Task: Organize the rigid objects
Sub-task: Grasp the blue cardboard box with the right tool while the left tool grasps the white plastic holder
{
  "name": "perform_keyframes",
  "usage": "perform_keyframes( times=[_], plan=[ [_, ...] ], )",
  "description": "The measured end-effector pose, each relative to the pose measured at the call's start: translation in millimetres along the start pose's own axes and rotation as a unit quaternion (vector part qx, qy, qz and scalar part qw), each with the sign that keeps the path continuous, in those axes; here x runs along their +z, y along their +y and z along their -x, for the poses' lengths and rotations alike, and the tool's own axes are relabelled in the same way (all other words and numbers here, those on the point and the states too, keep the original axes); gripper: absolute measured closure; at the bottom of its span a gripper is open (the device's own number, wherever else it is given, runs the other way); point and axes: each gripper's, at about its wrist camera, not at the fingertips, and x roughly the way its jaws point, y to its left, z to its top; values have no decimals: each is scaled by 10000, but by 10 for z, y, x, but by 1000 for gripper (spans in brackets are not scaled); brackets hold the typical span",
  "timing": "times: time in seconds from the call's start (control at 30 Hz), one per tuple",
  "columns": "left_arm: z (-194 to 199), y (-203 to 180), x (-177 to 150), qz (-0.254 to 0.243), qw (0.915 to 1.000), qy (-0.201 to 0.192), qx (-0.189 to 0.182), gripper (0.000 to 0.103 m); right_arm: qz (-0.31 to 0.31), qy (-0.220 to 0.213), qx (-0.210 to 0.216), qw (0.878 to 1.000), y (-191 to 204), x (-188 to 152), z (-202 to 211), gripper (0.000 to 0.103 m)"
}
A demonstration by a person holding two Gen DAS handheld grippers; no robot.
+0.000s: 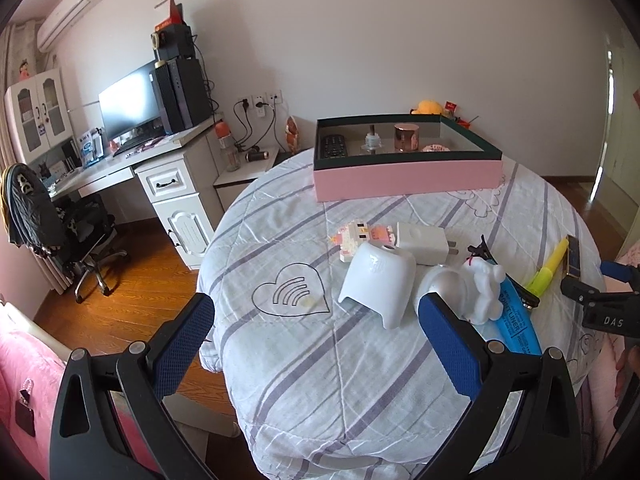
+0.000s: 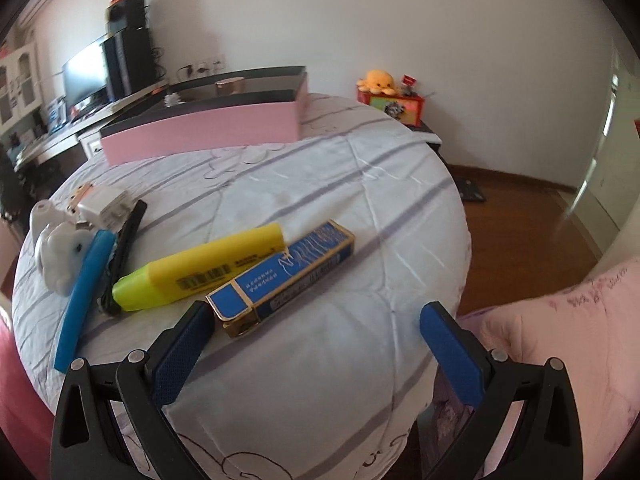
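My inventory by colour: pink box with dark green rim; white quilt striped in grey-lilac, with a black-outlined heart. Yellow highlighter, blue highlighter, blue-and-gold carton; my hand-held gripper pads are blue.

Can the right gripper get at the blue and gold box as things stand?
Probably yes: the right gripper is open, and the blue and gold box lies just ahead by its left finger. The yellow highlighter touches the box's far side.
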Motion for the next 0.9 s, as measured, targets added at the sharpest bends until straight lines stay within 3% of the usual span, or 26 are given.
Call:
perform_keyframes(
  times=[0.23,0.33,0.37,0.4,0.5,0.63,0.9],
  plan=[
    [-28,-28,-16,-94,9999,61,-6,0,34,-32,97,9999,74,88,-104,1],
    [-44,-26,-30,-105,9999,75,22,0,97,-53,137,9998,23,162,-150,13],
    [-56,-21,-35,-97,9999,85,33,0,101,-67,231,9997,2,183,-150,23],
    [-69,-16,-38,-81,9999,108,32,0,115,-76,309,9994,-14,210,-151,38],
    [-108,-4,-55,-48,9999,139,36,0,217,-72,481,9986,-23,280,-189,54],
    [-165,-22,-55,-25,9998,184,-9,0,429,-155,707,9965,29,295,-213,58],
    [-366,-120,-13,136,9990,366,-227,0,546,-289,545,9966,83,265,-282,59]
  ],
)
